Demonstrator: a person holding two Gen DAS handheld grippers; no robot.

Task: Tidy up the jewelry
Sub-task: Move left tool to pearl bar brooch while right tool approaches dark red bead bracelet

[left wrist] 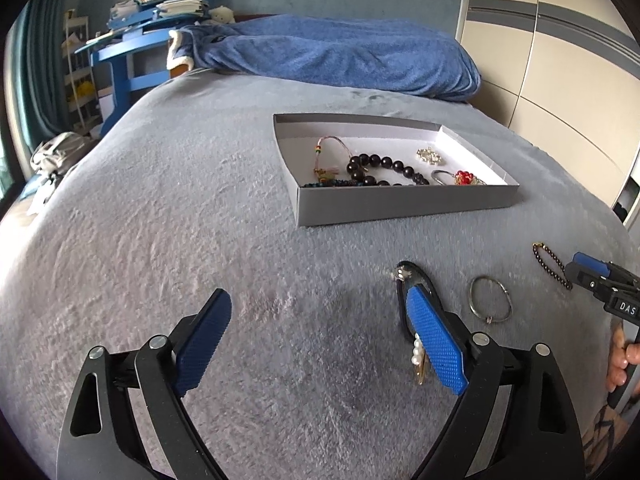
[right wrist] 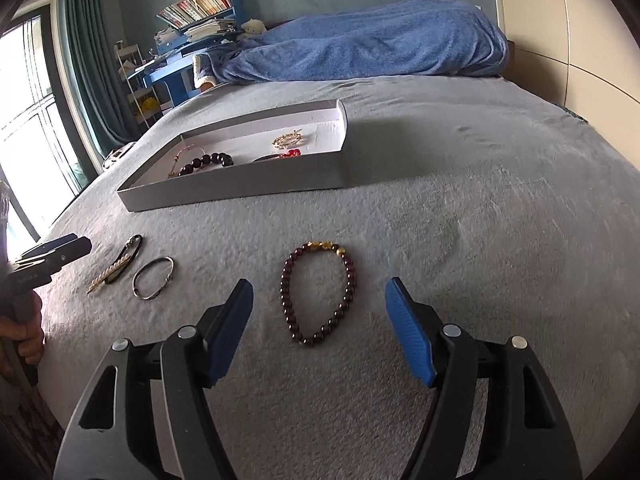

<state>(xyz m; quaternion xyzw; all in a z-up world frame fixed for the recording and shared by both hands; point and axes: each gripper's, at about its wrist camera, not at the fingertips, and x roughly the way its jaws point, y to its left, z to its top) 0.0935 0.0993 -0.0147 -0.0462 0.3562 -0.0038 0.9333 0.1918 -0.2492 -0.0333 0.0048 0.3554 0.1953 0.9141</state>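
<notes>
A shallow grey box on the bed holds several pieces: a dark beaded bracelet, a thin cord bracelet, a red charm. On the blanket lie a black pearl-trimmed hair piece, a metal bangle and a garnet bead bracelet. My left gripper is open, its right finger over the hair piece. My right gripper is open, straddling the near end of the garnet bracelet.
A blue blanket is bunched at the head of the grey bed. A blue desk with books stands at the far left. A beige wardrobe runs along the right. A window is at left.
</notes>
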